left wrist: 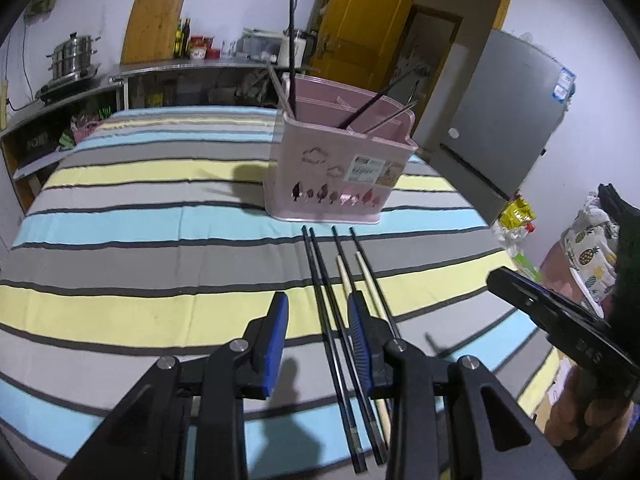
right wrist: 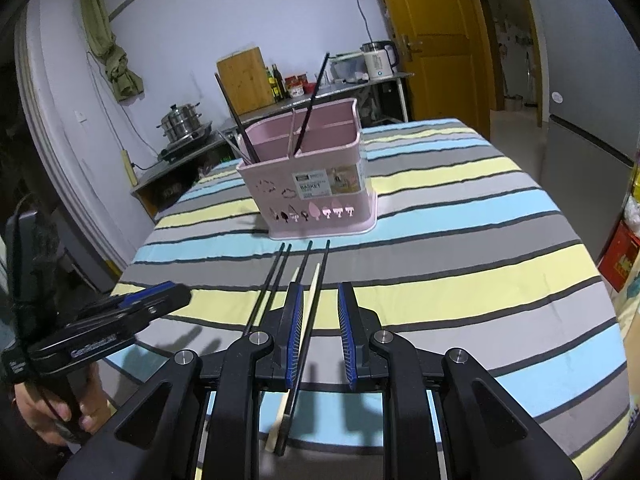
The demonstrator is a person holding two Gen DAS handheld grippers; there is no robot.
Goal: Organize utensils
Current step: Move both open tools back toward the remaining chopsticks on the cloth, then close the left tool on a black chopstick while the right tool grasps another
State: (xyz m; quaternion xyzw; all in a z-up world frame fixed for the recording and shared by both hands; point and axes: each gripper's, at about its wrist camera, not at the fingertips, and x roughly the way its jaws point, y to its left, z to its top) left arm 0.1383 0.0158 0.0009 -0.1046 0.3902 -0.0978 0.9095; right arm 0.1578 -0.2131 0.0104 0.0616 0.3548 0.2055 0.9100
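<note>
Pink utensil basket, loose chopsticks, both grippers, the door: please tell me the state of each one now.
pink basket: upright on the striped cloth, several chopsticks standing inside.
black chopsticks: four, lying flat before the basket.
pale chopsticks: two, lying flat among the black ones.
left gripper: fingers apart, holding nothing.
right gripper: fingers apart, above the chopsticks.
yellow door: open.

Both wrist views angled down, sharing basket point(left wrist: 340, 172)
</note>
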